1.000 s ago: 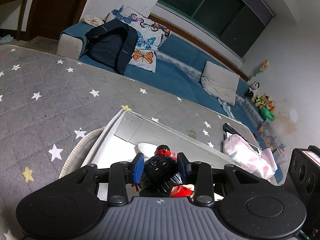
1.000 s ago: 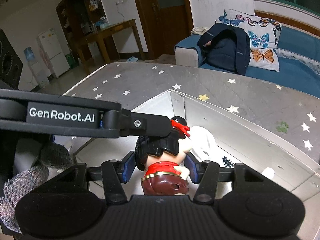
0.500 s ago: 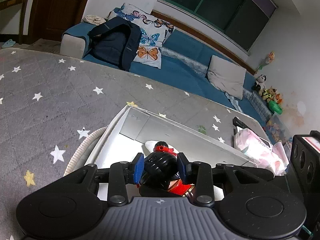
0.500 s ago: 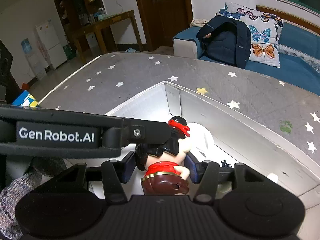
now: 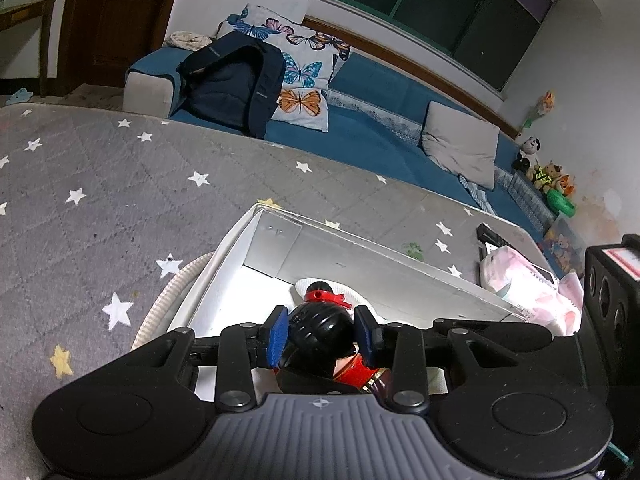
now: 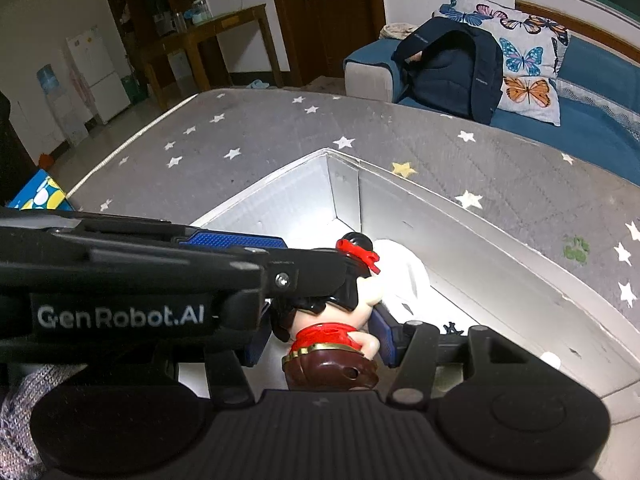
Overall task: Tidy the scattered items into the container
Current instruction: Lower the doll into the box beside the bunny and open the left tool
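Resting on the star-patterned surface (image 5: 100,184), the white container (image 6: 460,248) has the doll figurine (image 6: 332,320) held above its floor. It looks hard, glossy, likely slippery and light. Left gripper (image 5: 320,330) jaws clamp its head; right gripper (image 6: 320,340) jaws flank its waist, contact unclear.

One doll (image 6: 340,312); one box (image 6: 500,264); two pillows (image 5: 308,80); one backpack (image 5: 232,88).

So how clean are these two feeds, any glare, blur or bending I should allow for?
Left wrist: sharp; fisheye bows the window frame, and the white box floor glares bright around the doll. Right wrist: the left gripper crosses close and blocks the lower left; the box interior is bright, the far room dim but readable.
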Motion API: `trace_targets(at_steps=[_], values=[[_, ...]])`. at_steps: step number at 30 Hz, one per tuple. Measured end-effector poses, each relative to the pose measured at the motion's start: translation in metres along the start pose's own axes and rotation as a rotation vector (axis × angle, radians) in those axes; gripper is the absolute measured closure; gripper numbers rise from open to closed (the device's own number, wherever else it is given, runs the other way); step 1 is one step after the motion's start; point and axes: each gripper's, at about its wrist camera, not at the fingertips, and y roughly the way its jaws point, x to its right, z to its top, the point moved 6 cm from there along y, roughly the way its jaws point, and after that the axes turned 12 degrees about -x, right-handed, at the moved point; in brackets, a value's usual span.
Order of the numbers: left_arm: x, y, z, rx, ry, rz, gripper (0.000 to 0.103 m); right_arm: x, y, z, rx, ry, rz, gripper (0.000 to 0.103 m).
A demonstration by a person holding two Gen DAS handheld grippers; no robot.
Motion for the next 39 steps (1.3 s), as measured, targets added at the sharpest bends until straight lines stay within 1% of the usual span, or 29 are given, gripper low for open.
trace_targets(at_steps=[9, 18, 27, 39], values=[[-0.002, 0.004, -0.001, -0.007, 0.000, 0.009, 0.065, -0.002, 0.006, 0.001, -0.026, -0.022, -0.021, 0.049], [-0.003, 0.005, -0.003, -0.014, 0.005, 0.017, 0.065, -0.004, 0.007, 0.001, -0.033, -0.032, -0.035, 0.049], [-0.004, 0.003, -0.002, -0.012, 0.003, 0.017, 0.065, -0.005, 0.006, 0.000, -0.031, -0.038, -0.039, 0.049], [-0.005, -0.002, -0.003, -0.002, -0.005, 0.022, 0.065, -0.002, -0.003, 0.001, -0.004, -0.038, -0.045, 0.047]])
